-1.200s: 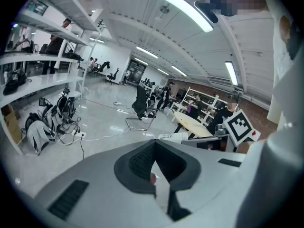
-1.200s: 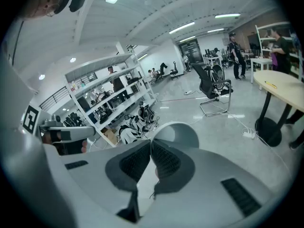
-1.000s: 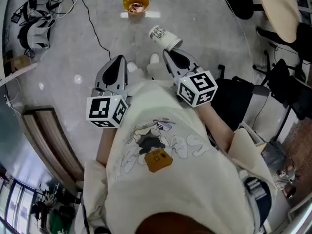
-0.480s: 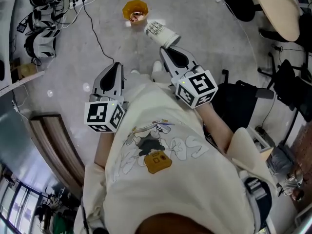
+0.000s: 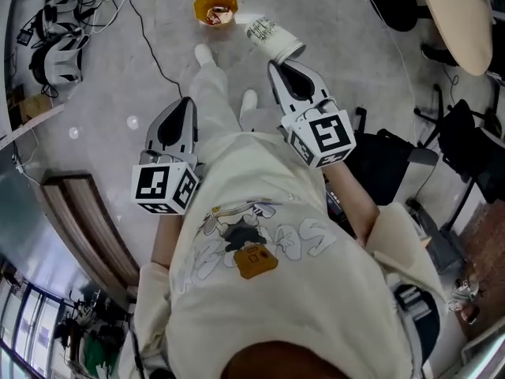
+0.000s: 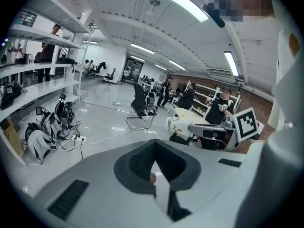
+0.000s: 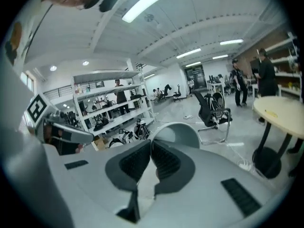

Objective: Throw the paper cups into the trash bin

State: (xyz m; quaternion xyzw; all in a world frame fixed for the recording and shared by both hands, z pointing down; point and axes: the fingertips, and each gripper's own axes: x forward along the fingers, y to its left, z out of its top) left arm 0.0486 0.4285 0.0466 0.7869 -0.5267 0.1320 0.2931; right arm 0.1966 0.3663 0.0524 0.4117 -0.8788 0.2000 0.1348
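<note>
Hanging over open grey floor [image 5: 118, 77], the left gripper [image 5: 187, 105] is closed on nothing. The orange bin [image 5: 200, 5], with scraps inside, sits ahead. Just right of it, the right gripper [image 5: 278, 64] pinches a cup [image 5: 273, 38].

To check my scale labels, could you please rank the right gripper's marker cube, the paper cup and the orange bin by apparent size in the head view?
1. the marker cube of the right gripper: largest.
2-3. the paper cup and orange bin look alike; the cup is nearer the camera, so unranked.
</note>
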